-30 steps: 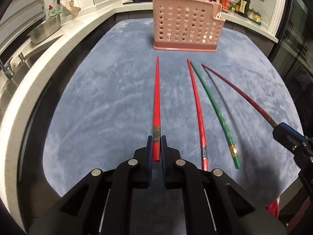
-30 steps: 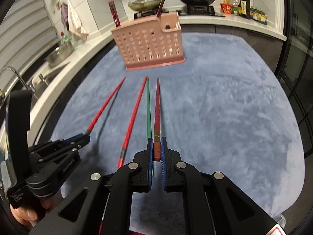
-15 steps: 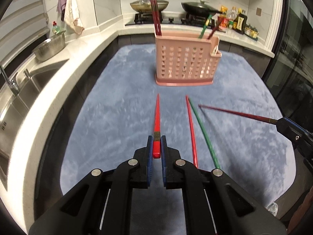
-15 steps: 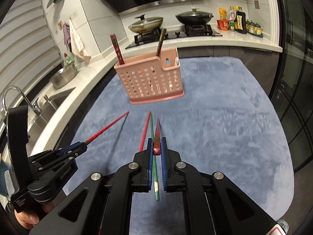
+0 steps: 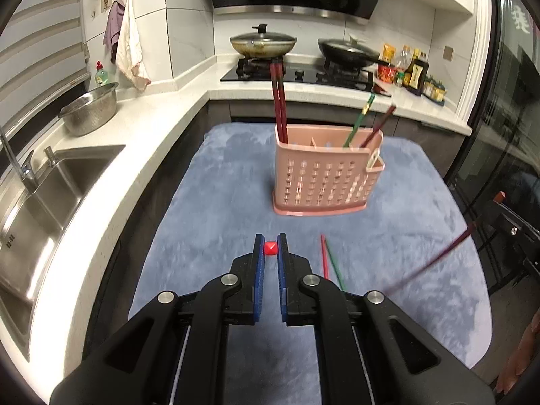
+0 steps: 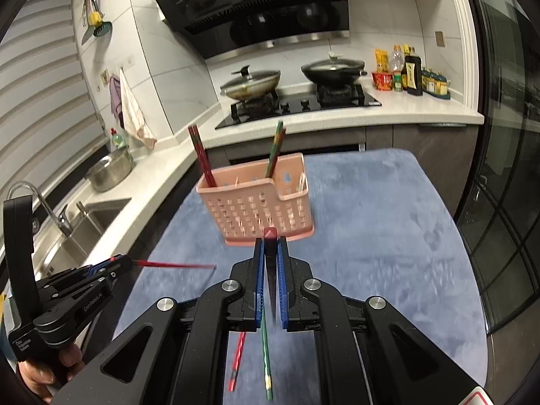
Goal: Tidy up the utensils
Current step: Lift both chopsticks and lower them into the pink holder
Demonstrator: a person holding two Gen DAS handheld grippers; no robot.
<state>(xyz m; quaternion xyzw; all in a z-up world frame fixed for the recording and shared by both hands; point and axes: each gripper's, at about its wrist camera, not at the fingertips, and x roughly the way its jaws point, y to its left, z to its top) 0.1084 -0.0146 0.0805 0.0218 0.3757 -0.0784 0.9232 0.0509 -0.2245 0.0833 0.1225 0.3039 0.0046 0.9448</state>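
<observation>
1. Chopsticks: the left gripper (image 5: 270, 248) is closed on a bright red chopstick (image 5: 270, 247), and the right gripper (image 6: 270, 246) is closed on a dark red chopstick (image 6: 270, 234).
2. Ahead of both jaws stands the pink perforated holder (image 5: 322, 182), already with chopsticks inside.
3. Under the right jaws, a red chopstick (image 6: 237, 361) and a green chopstick (image 6: 266, 357) lie on the blue mat (image 6: 388, 236).
4. The held sticks look blurred.
</observation>
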